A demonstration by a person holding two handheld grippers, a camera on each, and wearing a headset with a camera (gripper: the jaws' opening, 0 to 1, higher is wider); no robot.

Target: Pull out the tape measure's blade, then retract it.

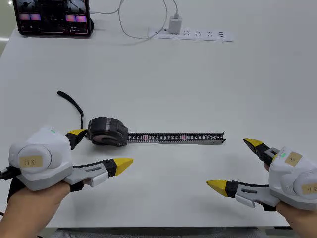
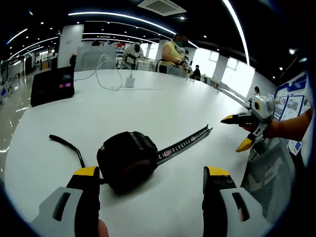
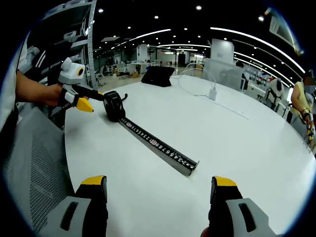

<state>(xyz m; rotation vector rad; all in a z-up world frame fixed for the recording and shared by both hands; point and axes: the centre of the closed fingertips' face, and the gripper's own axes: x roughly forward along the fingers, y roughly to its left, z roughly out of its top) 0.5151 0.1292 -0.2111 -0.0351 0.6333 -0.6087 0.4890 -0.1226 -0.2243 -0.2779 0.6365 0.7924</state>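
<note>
Left tool wide beside tape measure — contact unclear; right tool wide near blade.

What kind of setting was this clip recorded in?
Probably an open-plan office or lab hall: a large white table with a white power strip, long bright ceiling light strips, and other people at workstations behind.

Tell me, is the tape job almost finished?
About halfway. Done: the blade lies pulled out of the case along the table. In hand: nothing is gripped; the left gripper is open beside the case, the right gripper open near the blade's tip, touching nothing. Still to do: retracting the blade.
</note>
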